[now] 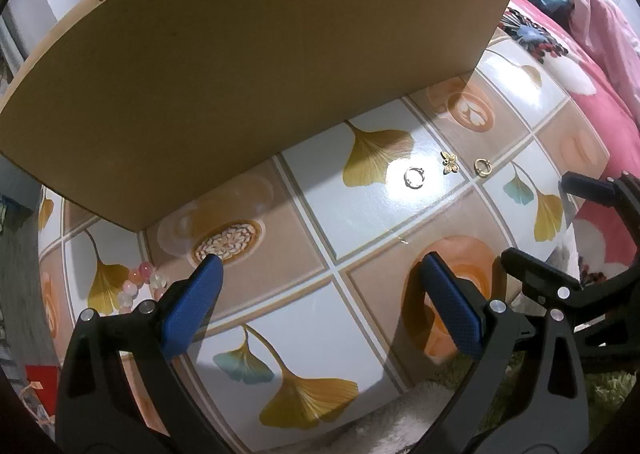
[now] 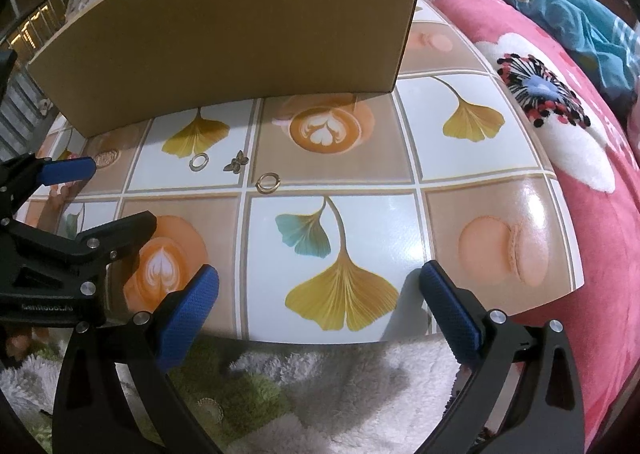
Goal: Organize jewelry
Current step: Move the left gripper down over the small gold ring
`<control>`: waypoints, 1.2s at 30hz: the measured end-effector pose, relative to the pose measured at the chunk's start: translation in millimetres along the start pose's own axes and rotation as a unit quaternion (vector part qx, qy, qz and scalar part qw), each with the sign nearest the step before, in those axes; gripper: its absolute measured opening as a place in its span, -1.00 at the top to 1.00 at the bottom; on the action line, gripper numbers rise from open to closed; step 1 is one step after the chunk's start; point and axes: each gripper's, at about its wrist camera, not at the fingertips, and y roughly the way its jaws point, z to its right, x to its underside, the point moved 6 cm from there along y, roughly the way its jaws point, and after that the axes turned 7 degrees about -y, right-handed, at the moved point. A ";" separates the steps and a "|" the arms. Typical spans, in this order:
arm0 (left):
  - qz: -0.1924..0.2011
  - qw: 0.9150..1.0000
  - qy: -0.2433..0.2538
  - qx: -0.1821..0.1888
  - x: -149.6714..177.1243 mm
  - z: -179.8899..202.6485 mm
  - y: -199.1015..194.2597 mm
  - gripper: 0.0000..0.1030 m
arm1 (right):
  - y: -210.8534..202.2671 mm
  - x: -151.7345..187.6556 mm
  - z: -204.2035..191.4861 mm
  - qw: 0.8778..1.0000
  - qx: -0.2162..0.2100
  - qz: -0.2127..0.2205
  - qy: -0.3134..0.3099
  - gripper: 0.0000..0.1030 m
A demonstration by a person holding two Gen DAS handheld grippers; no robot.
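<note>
Both pairs of tongs are held apart and nothing is gripped between them. The left gripper [image 1: 320, 286], black with blue textured pads, is poised low over the glossy tabletop printed with ginkgo leaves and coffee cups [image 1: 360, 214]; the right gripper [image 2: 320, 294], of the same build, is held over the near edge of that tabletop [image 2: 460, 142], with a white and green shaggy rug [image 2: 340, 394] seen below it.

Three small pieces of jewelry are laid in a short row on the table, near one another but not touching: a silver-toned ring [image 1: 413, 178] [image 2: 199, 162] on the left, a small gold butterfly charm [image 1: 449, 162] [image 2: 236, 163] in the middle, and a gold ring [image 1: 481, 167] [image 2: 267, 182] on the right. All three are set well beyond the fingertips of both grippers.

A plain brown cardboard box [image 1: 240, 74] [image 2: 240, 26] is stood on the far side of the table, behind the row. A bracelet of pink and white beads [image 1: 138, 282] is seen at the left, just beside the left gripper's left finger. A pink floral blanket [image 2: 560, 114] is spread to the right of the table
</note>
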 end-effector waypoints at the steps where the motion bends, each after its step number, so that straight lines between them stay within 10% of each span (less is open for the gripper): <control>1: -0.001 1.000 -0.001 0.000 -0.4 -0.3 0.4 -0.87 | 0.1 -0.1 0.0 1.000 0.000 0.000 -0.001 -0.90; 36: 0.067 0.998 0.000 0.023 -3.8 -4.9 -27.6 -0.84 | -44.2 -14.6 2.6 0.987 -0.104 0.123 0.027 -0.74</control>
